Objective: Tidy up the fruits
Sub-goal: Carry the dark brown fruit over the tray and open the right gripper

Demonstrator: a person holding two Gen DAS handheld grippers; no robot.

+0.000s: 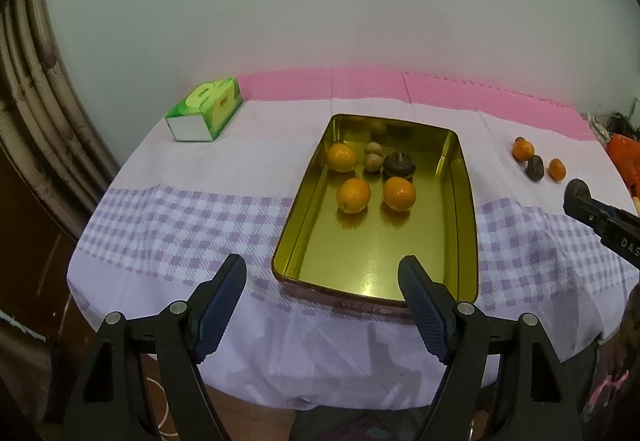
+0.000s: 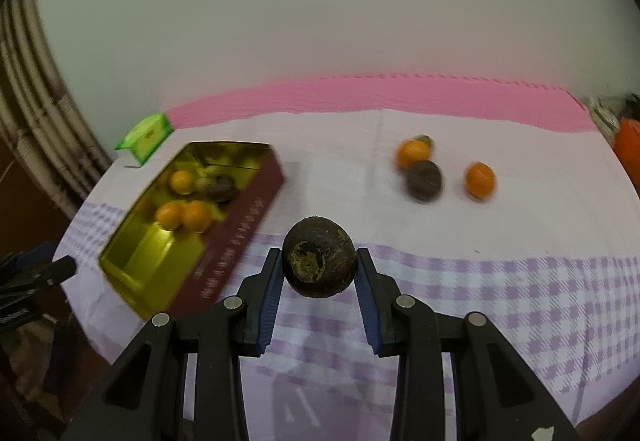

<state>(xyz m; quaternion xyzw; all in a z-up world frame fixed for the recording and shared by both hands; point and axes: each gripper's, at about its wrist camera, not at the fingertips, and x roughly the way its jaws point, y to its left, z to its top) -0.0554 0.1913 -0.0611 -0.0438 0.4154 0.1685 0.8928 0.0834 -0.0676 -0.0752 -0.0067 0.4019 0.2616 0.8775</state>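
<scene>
A gold metal tin [image 1: 464, 201] [image 2: 132, 265] lies on the checked cloth and holds three oranges [image 1: 353, 195], two small brown fruits [image 1: 372, 162] and a dark round fruit [image 1: 398, 165]. My left gripper [image 1: 322, 265] hovers open over the tin's near edge, nothing between its fingers. My right gripper [image 2: 318, 255] is shut on a dark brown round fruit [image 2: 319, 257], lifted above the cloth to the right of the tin. On the cloth further right lie two oranges [image 2: 414, 153] [image 2: 479, 179] and another dark fruit [image 2: 424, 181]. The right gripper's tip [image 1: 578, 197] shows at the left wrist view's right edge.
A green tissue box [image 1: 208, 109] [image 2: 150, 137] stands at the back left of the table. A pink mat [image 1: 400, 83] runs along the wall. Pipes [image 1: 36, 89] rise at the left. An orange bag [image 1: 624, 157] sits past the table's right edge.
</scene>
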